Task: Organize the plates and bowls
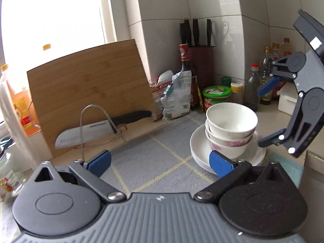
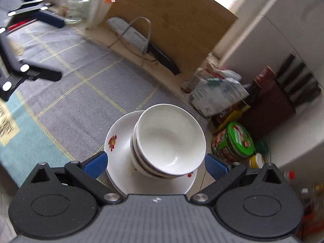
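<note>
- Grey checked cloth (image 1: 154,141) covers the desk.
- Left gripper (image 1: 160,163): fingers spread wide, nothing between them.
- Right gripper (image 2: 156,163): fingers apart, unloaded.
- Nested bowls (image 2: 170,139) sit on stacked plates (image 2: 119,158), just ahead of the right fingers.

Stacked bowls (image 2: 169,141) on plates (image 2: 119,158), tongs (image 2: 156,163) apart

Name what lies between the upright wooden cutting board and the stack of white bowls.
In the left wrist view, crumpled food packets stand between the cutting board and the bowls.
</note>
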`<act>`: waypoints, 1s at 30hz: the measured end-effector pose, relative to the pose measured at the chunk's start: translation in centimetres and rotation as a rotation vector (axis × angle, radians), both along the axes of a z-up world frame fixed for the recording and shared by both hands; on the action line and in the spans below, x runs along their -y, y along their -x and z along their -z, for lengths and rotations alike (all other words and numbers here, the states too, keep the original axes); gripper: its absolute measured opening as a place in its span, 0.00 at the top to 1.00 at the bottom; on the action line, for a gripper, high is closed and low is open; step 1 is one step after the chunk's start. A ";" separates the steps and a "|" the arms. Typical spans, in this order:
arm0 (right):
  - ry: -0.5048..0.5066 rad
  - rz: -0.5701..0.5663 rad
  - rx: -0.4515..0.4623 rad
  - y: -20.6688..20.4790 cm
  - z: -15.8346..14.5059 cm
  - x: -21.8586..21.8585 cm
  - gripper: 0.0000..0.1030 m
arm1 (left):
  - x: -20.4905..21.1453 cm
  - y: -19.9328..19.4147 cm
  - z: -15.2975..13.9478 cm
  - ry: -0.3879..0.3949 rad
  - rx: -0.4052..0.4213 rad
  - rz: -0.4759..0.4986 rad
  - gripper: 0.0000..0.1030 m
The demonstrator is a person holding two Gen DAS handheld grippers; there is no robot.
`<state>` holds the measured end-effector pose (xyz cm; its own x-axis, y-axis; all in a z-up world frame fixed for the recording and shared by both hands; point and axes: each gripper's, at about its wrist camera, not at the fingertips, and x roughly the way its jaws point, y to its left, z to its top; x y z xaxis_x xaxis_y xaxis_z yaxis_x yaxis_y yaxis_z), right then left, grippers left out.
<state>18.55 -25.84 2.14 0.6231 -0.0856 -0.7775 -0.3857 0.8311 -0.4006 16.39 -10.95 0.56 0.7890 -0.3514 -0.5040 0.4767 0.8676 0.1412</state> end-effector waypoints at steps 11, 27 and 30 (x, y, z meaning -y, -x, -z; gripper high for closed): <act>-0.280 0.842 0.131 8.3 0.7 -1.8 0.00 | -0.9 3.9 -0.5 -0.002 -0.215 -0.092 0.01; -0.326 0.851 0.224 12.2 -3.0 -2.3 0.00 | 0.9 6.2 -3.4 0.011 -0.227 -0.134 0.01; -0.342 0.838 0.220 12.2 -3.0 -2.1 0.00 | 1.2 6.3 -3.5 0.011 -0.227 -0.153 0.01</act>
<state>6.32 -23.70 5.17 0.5976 -0.3622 -0.7153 0.4495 0.8901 -0.0751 10.11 -12.14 4.10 0.7003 -0.2431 -0.6712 0.3582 0.9330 0.0358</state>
